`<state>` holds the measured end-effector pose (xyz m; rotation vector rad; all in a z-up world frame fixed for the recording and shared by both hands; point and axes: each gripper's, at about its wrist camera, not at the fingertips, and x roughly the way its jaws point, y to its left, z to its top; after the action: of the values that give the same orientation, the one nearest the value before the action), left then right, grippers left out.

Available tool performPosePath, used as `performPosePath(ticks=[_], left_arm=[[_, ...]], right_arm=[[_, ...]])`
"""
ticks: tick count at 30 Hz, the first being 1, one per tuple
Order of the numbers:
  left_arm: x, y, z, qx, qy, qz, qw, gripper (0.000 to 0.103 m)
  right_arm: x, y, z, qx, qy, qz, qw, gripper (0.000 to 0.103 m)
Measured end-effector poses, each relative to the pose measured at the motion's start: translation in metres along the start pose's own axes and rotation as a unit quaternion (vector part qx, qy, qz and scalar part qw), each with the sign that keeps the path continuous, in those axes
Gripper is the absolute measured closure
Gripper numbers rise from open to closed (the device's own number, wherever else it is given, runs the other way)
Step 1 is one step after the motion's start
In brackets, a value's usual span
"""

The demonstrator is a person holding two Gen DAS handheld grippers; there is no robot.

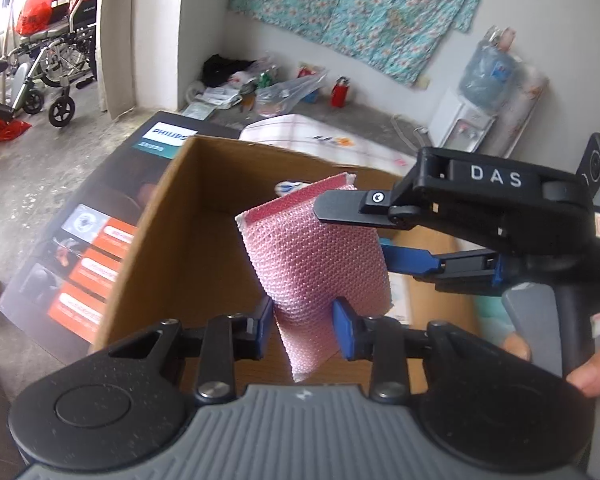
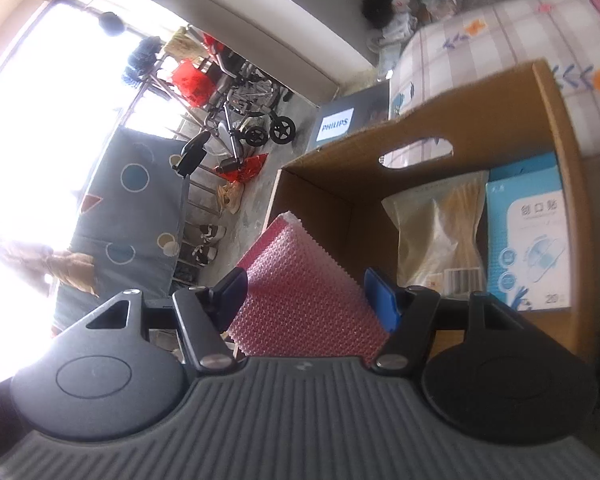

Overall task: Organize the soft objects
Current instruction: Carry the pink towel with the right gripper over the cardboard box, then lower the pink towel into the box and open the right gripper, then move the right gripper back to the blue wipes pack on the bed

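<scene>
A pink mesh sponge pad [image 1: 316, 256] hangs above the open cardboard box [image 1: 168, 216]. My left gripper [image 1: 302, 322] is shut on the pad's lower part. My right gripper [image 1: 352, 236] comes in from the right and is shut on the pad's upper part. In the right wrist view the same pad [image 2: 304, 292] sits between my right gripper's [image 2: 306, 298] blue pads, beside the box [image 2: 340, 156]. Inside the box lie a clear bag of cotton swabs [image 2: 440, 232] and a blue and white plaster packet [image 2: 528, 232].
A dark Philips carton [image 1: 100, 232] lies left of the box. A patterned mattress [image 2: 500, 36] is behind it. A wheelchair [image 1: 48, 60], a water dispenser [image 1: 464, 120], a red canister [image 1: 340, 92] and floor clutter stand around the room.
</scene>
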<state>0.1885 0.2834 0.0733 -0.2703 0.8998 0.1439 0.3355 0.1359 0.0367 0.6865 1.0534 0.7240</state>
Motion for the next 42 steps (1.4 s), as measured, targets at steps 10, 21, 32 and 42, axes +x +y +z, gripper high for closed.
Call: performPosePath(ticks=[10, 21, 32, 42], left_arm=[[0.076, 0.037, 0.039, 0.034, 0.034, 0.113, 0.9924, 0.066], [0.073, 0.035, 0.023, 0.047, 0.03, 0.098, 0.9936, 0.065], [0.011, -0.001, 0.009, 0.051, -0.005, 0.03, 0.9982, 0.043], [-0.042, -0.098, -0.042, 0.112, -0.051, -0.059, 0.9906, 0.026]], right_arm=[[0.093, -0.04, 0.013, 0.125, 0.006, -0.008, 0.992, 0.037], [0.089, -0.039, 0.016, 0.077, 0.005, -0.024, 0.997, 0.037], [-0.006, -0.008, 0.002, -0.017, -0.024, 0.008, 1.0, 0.038], [-0.17, -0.027, -0.036, -0.091, -0.114, -0.01, 0.989, 0.034]])
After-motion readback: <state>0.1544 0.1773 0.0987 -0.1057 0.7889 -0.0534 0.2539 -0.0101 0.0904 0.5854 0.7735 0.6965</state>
